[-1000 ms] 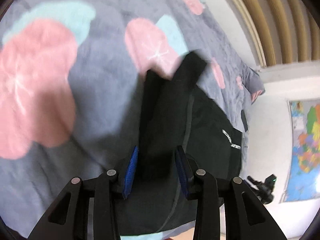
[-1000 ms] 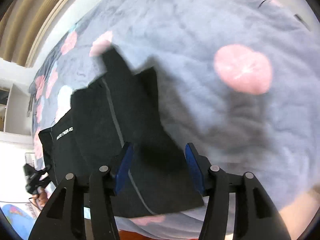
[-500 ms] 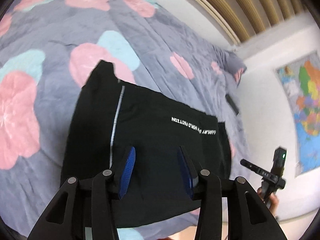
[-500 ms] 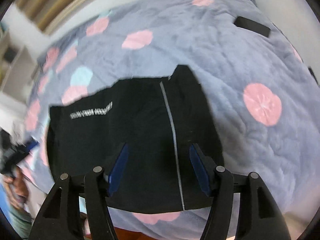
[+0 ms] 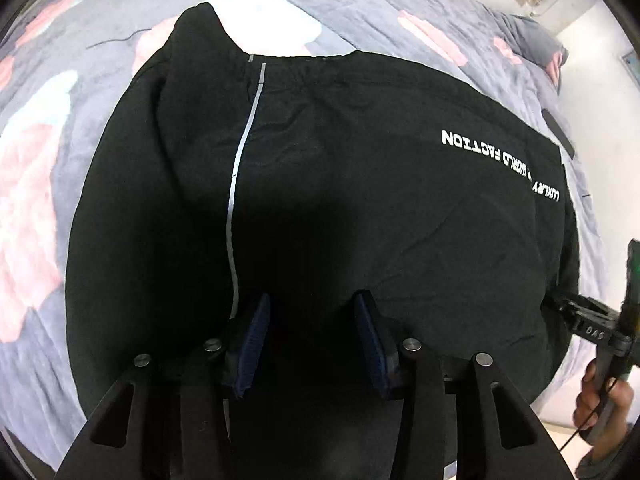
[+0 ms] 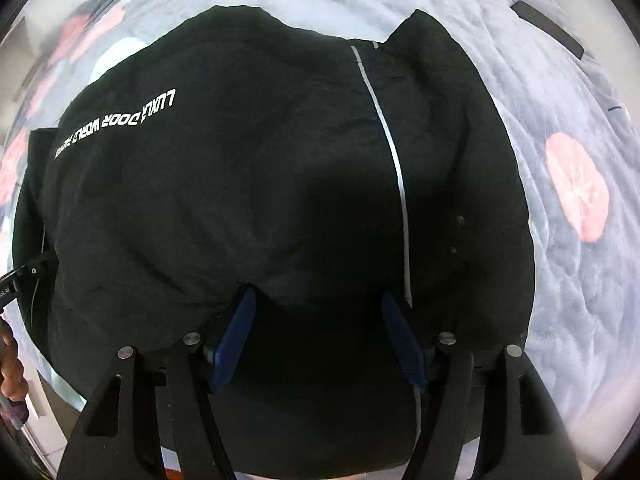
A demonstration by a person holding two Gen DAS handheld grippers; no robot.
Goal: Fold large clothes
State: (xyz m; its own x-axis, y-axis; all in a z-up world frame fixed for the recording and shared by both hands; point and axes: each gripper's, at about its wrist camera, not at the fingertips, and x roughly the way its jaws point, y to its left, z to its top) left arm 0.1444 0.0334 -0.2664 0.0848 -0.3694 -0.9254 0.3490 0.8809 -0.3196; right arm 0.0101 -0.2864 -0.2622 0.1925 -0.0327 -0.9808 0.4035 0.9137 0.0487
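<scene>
Black garment (image 5: 360, 200) flat on floral bedspread (image 5: 360, 12), both grippers (image 5: 312, 336) (image 6: 320, 332) wide open, empty, at six o'clock.

Left wrist camera is sitting behind the left gripper (image 5: 310, 336), looking forward and down, close over the black garment (image 5: 360, 184) on the bedspread (image 5: 48, 128). Right wrist camera is doing likewise behind the right gripper (image 6: 320, 336), close above the garment (image 6: 240, 184). Both views are sharing the white lettering (image 5: 500, 160) (image 6: 116, 124) and the grey stripe (image 5: 236, 200) (image 6: 392, 152). Each is catching the other gripper at its edge: right (image 5: 588, 324), left (image 6: 16, 280).
</scene>
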